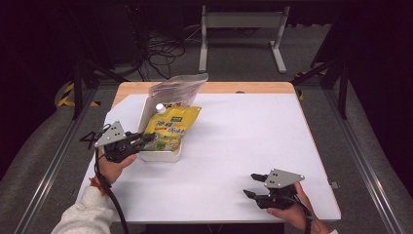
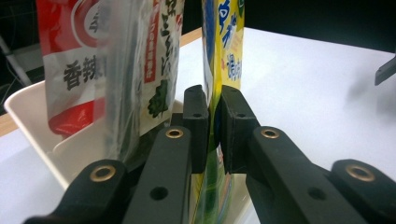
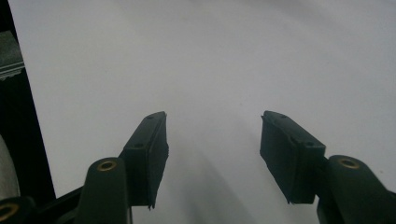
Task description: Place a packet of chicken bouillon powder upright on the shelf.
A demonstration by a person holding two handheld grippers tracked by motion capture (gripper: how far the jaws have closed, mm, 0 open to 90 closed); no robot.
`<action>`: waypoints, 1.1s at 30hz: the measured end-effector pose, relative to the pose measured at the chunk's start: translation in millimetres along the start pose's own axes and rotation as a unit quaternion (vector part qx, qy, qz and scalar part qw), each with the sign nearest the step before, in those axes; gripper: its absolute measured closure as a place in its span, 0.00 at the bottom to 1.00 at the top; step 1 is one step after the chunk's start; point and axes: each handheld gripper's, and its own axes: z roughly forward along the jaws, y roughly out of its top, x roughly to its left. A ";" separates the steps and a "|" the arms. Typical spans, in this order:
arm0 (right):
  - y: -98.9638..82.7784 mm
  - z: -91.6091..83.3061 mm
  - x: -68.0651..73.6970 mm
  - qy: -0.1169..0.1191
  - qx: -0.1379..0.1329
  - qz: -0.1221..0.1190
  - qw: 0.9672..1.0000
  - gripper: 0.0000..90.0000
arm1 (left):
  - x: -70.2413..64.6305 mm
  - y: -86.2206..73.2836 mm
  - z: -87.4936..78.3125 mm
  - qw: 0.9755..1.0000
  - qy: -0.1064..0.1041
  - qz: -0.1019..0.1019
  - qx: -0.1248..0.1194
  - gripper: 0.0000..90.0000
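Left gripper (image 2: 214, 135) pinches the yellow snack pouch (image 1: 171, 127) at left-centre, seating it in the white tray (image 1: 160, 157); right gripper (image 1: 256, 185) idles unclenched, lower right.

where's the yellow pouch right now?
High view, left of centre: the yellow pouch lies in the white bin, in front of the red-and-silver bag. The left gripper is clamped on its near edge.
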 end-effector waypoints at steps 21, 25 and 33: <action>0.3 -0.2 0.1 -0.001 0.000 0.000 1.000 0.46 | 2.7 -12.7 -5.3 0.998 0.008 0.019 0.060 0.91; 0.5 -0.5 0.1 0.000 0.000 -0.001 1.000 0.46 | 3.2 -14.2 -5.6 0.998 0.008 0.017 0.061 0.91; 0.7 -0.2 0.3 0.000 0.000 -0.001 1.000 0.46 | 4.5 -19.8 -6.1 0.998 0.011 0.012 0.069 0.90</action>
